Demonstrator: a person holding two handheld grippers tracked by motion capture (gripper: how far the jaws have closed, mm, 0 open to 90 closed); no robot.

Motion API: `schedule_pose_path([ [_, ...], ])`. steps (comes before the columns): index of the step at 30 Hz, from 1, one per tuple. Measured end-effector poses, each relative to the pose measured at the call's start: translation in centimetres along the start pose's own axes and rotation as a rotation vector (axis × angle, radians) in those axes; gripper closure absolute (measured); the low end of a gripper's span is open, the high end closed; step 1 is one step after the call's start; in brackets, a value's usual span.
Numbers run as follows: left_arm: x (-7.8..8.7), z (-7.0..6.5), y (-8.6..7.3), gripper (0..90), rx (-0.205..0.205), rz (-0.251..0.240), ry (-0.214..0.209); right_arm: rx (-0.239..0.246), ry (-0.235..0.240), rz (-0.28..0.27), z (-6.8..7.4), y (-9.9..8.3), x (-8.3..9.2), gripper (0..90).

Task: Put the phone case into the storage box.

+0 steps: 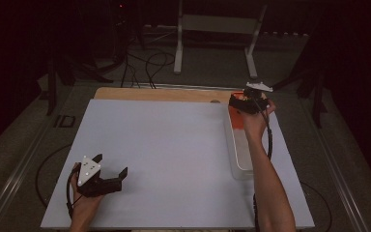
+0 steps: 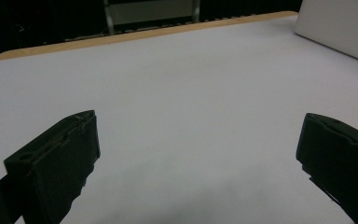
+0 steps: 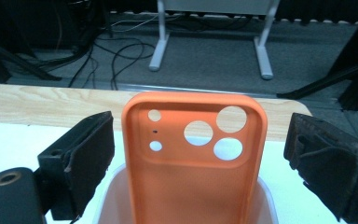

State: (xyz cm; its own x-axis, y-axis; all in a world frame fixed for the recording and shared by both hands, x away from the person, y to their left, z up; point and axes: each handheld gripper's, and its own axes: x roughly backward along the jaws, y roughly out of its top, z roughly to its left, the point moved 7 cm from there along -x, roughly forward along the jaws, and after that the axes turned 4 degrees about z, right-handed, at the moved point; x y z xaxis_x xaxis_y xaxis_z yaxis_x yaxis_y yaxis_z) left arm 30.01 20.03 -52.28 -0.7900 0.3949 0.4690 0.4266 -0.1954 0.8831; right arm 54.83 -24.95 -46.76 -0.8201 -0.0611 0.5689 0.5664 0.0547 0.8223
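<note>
An orange phone case (image 3: 193,172) with round camera holes stands upright at the far end of a clear plastic bin (image 3: 107,186). My right gripper (image 3: 200,126) is open, one jaw on each side of the case with a gap on both sides. From above, the right gripper (image 1: 244,100) hovers over the bin's far end, where the orange case (image 1: 236,120) shows below it. My left gripper (image 1: 111,164) rests open near the table's front left. Nothing lies between the jaws of the left gripper (image 2: 199,119), just the white surface.
A white board (image 1: 164,145) covers the wooden table (image 1: 164,94), whose far edge shows bare. The long clear bin (image 1: 239,159) runs along the board's right side. Beyond the table are a white metal stand (image 1: 217,24) and floor cables (image 1: 145,63).
</note>
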Motion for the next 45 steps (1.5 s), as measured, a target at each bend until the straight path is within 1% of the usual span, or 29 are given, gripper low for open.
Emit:
schedule_pose_path([
  [8,0.0,-0.1,0.0,0.3,-0.002,0.0,0.0,0.037,0.041,0.008,0.0,-0.2,0.7,8.6],
  [11,0.0,-0.1,0.0,0.3,-0.001,0.002,0.0,0.066,0.061,0.015,0.3,-0.3,0.9,8.6],
  [14,-0.1,-0.1,0.0,0.3,-0.001,0.001,-0.002,0.081,0.08,0.023,0.6,-0.6,1.2,8.6],
  [16,-0.1,-0.1,0.0,0.3,-0.002,0.002,-0.002,0.088,0.084,0.024,0.7,-0.7,1.3,8.6],
  [17,-0.1,-0.1,0.0,0.3,-0.002,0.002,-0.002,0.096,0.092,0.026,0.9,-0.8,1.5,8.6],
  [18,-0.1,-0.1,0.0,0.3,0.0,0.001,-0.003,0.104,0.113,0.028,1.3,-1.0,1.8,8.6],
  [19,0.0,0.0,0.0,0.3,0.0,0.0,-0.003,0.107,0.121,0.028,1.4,-1.1,2.0,8.6],
  [22,0.0,0.0,0.0,0.3,0.001,-0.001,-0.003,0.108,0.151,0.026,1.8,-1.4,2.5,8.6],
  [23,0.0,0.0,0.0,0.3,0.001,-0.001,-0.003,0.108,0.151,0.026,1.8,-1.4,2.5,8.6],
  [25,0.0,0.0,0.1,0.3,0.003,-0.003,-0.003,0.114,0.177,0.025,2.1,-1.7,3.2,8.5],
  [26,0.0,0.0,0.1,0.3,0.004,-0.005,-0.003,0.114,0.177,0.025,2.1,-1.7,3.2,8.5],
  [27,0.0,0.0,0.1,0.3,0.003,-0.004,-0.003,0.124,0.192,0.027,2.3,-2.0,3.7,8.5],
  [29,-0.1,0.0,0.1,0.3,0.003,-0.002,-0.002,0.122,0.197,0.025,2.4,-2.1,3.9,8.6],
  [30,-0.1,0.0,0.1,0.3,0.002,-0.002,-0.004,0.117,0.222,0.023,2.6,-2.2,4.5,8.6],
  [31,-0.1,0.0,0.1,0.3,0.002,-0.003,-0.004,0.117,0.222,0.023,2.6,-2.2,4.5,8.6],
  [34,-0.1,-0.1,0.1,0.3,0.001,0.0,-0.004,0.126,0.249,0.023,3.1,-2.6,5.5,8.5],
  [35,-0.1,-0.1,0.1,0.3,0.001,-0.001,-0.005,0.126,0.249,0.023,3.1,-2.6,5.5,8.5],
  [36,-0.1,-0.1,0.1,0.3,0.001,-0.001,-0.005,0.131,0.261,0.023,3.3,-2.7,6.1,8.6],
  [37,-0.1,-0.1,0.1,0.3,0.001,-0.001,-0.005,0.131,0.261,0.023,3.3,-2.7,6.1,8.6],
  [38,-0.1,-0.1,0.1,0.3,0.003,-0.002,-0.005,0.121,0.284,0.015,3.6,-2.8,6.8,8.6],
  [40,-0.1,-0.1,0.1,0.3,0.003,-0.002,-0.005,0.126,0.293,0.01,3.9,-2.9,7.3,8.6],
  [41,-0.1,-0.1,0.1,0.3,0.003,-0.003,-0.005,0.126,0.293,0.01,3.9,-2.9,7.3,8.6],
  [42,-0.1,-0.1,0.1,0.3,0.003,-0.002,-0.004,0.117,0.318,-0.001,4.2,-3.1,8.2,8.6],
  [44,-0.1,-0.1,0.1,0.3,0.003,-0.002,-0.004,0.098,0.351,-0.005,4.5,-3.3,8.8,8.5],
  [45,-0.1,-0.1,0.1,0.3,0.003,-0.003,-0.005,0.098,0.351,-0.005,4.5,-3.3,8.8,8.5],
])
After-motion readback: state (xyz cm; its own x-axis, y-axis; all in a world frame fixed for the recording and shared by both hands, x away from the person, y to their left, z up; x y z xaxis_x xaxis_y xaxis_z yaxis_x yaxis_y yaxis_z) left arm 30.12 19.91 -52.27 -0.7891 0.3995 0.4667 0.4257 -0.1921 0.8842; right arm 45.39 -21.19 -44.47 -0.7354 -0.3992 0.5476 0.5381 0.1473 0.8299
